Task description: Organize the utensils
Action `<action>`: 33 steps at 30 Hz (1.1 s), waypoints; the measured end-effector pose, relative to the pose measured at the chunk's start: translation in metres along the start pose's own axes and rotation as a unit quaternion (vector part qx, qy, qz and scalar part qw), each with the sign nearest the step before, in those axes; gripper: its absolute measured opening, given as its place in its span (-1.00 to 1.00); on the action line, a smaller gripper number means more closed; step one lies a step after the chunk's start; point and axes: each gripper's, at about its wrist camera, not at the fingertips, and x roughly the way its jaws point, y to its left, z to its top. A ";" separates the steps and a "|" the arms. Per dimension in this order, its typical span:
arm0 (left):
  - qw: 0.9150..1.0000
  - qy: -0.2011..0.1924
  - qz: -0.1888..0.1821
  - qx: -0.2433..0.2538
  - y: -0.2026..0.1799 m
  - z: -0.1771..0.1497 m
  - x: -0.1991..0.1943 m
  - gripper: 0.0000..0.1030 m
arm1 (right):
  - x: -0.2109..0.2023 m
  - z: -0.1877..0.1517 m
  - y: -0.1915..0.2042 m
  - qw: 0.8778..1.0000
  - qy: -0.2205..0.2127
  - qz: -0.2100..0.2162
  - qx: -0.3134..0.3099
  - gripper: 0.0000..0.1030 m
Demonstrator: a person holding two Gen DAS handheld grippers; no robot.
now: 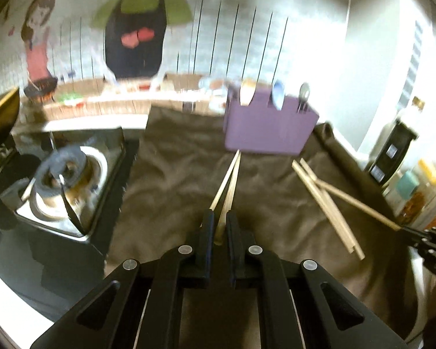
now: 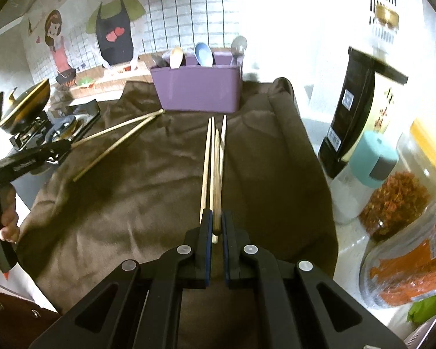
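Observation:
A purple utensil holder (image 1: 269,128) (image 2: 199,88) stands at the back of a brown cloth (image 1: 174,180) (image 2: 148,186) with spoons in it. My left gripper (image 1: 219,221) is shut on a pair of wooden chopsticks (image 1: 228,183) that point toward the holder; they also show at the left of the right wrist view (image 2: 116,136). My right gripper (image 2: 215,222) is shut on one chopstick (image 2: 217,180) of a bundle lying on the cloth (image 2: 209,160). That bundle shows at the right of the left wrist view (image 1: 325,200).
A small gas stove (image 1: 64,186) (image 2: 55,128) sits left of the cloth with a gold pot (image 2: 26,104) on it. Jars and bottles (image 2: 398,192) and a dark box (image 2: 354,122) stand along the right. A tiled wall with cartoon stickers is behind.

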 end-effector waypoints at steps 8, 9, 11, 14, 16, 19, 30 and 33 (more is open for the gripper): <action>0.999 -0.039 -0.024 0.016 -0.019 0.038 -0.025 -0.89 | -0.014 0.035 0.002 0.999 -0.042 -0.021 -0.008 -0.90; 0.999 -0.046 -0.026 0.015 -0.020 0.045 -0.027 -0.92 | -0.016 0.042 0.003 0.999 -0.048 -0.022 -0.006 -0.90; 0.998 -0.058 -0.034 0.014 -0.024 0.059 -0.028 -0.94 | -0.023 0.061 0.004 0.997 -0.069 -0.022 -0.004 -0.89; 0.997 -0.059 -0.046 0.014 -0.025 0.074 -0.029 -0.94 | -0.028 0.083 0.008 0.996 -0.088 -0.028 -0.007 -0.89; 0.997 -0.049 -0.052 0.023 -0.021 0.075 -0.028 -0.94 | -0.032 0.091 0.012 0.995 -0.098 -0.030 -0.015 -0.89; 0.997 -0.033 -0.062 0.010 -0.009 0.059 -0.023 -0.90 | -0.035 0.092 0.012 0.994 -0.101 -0.030 -0.019 -0.89; 0.996 0.073 -0.047 0.011 0.003 -0.054 0.013 -0.48 | -0.045 0.076 0.000 0.994 -0.106 -0.031 -0.002 -0.89; 0.996 0.087 -0.028 0.015 -0.001 -0.071 0.022 -0.49 | -0.048 0.075 0.000 0.993 -0.111 -0.036 -0.001 -0.90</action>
